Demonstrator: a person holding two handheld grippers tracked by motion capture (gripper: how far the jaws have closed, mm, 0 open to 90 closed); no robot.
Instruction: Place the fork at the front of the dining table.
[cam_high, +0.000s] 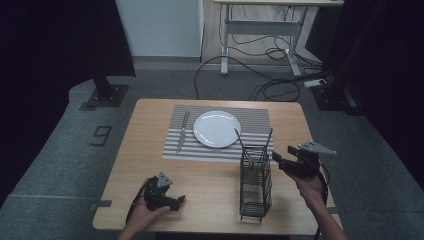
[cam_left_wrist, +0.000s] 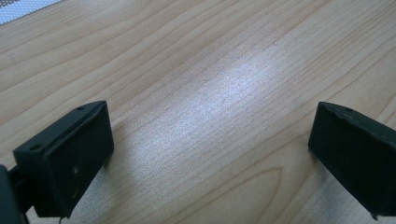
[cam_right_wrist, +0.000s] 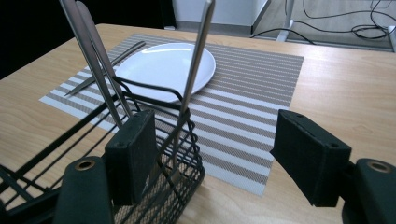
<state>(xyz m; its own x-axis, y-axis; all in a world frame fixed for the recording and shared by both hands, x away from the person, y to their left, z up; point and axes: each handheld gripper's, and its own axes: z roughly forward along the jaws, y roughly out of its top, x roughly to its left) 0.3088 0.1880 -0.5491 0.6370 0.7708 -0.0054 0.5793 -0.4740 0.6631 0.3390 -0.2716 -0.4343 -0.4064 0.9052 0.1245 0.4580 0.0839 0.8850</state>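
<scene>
A light wooden table (cam_high: 150, 150) is carrying a grey-and-white striped placemat (cam_high: 255, 120) at its 12 o'clock side, with a round white plate (cam_high: 217, 128) lying on it and a steel knife (cam_high: 182, 131) lying at the plate's 9 o'clock. A black wire cutlery basket (cam_high: 255, 183) is standing at the plate's 5 o'clock, overlapping the mat's near edge, with thin metal utensil handles (cam_right_wrist: 194, 65) leaning out of it. The right gripper (cam_high: 281, 159) is hovering at the basket's 3 o'clock, jaws spread wide with nothing between them; its own view is showing the near jaw right against the basket's rim. The left gripper (cam_high: 180, 200) is resting on the table at the basket's 9 o'clock, jaws parted over bare wood.
</scene>
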